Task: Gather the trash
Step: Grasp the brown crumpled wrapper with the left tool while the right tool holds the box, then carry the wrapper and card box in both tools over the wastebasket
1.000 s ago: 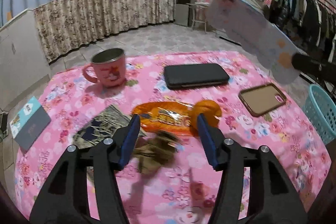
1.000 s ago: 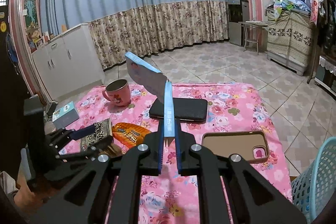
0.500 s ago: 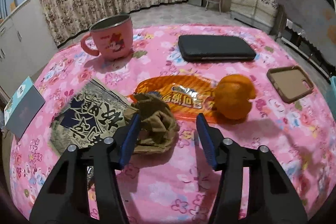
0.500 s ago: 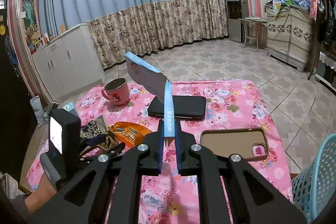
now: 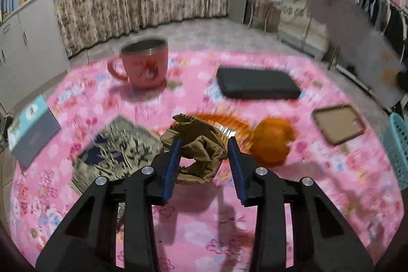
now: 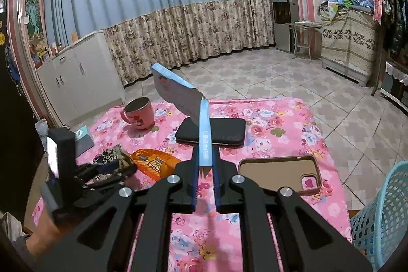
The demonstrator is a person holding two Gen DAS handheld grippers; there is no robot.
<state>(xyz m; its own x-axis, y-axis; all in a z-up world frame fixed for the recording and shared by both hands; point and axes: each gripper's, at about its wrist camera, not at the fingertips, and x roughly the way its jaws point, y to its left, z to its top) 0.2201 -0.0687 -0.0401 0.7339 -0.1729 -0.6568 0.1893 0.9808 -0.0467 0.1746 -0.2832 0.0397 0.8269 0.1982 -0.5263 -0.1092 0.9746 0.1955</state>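
The crumpled brown paper [image 5: 197, 152] lies on the pink flowered tablecloth [image 5: 204, 228], straight ahead of the left gripper [image 5: 205, 152] and already between its two blue pads. The jaws have just been closing on it; the left pad looks to touch the wad, but whether the right pad does cannot be told through the blur, so I would not call it gripped. The wad is a lump without a clear long axis, so closing straight on it should do; the left hand is plainly the nearer one. Just behind the paper is an orange snack wrapper [image 6: 153, 163], and to its right an orange peel [image 5: 272, 142]; a dark patterned packet [image 5: 114, 152] lies just to its left. The right gripper [image 6: 205, 162] hangs above the near side of the table, clamped shut on a flat blue-edged carton [image 6: 178, 93] that stands up from its jaws. A light blue basket [image 6: 382, 216] sits beside the table on the right, probably where the trash goes. Farther out are a pink mug [image 5: 146, 64], a black case [image 5: 257, 83], a phone case [image 5: 339, 122] and a small box [image 5: 33, 130], then tiled floor, flowered curtains and striped walls.
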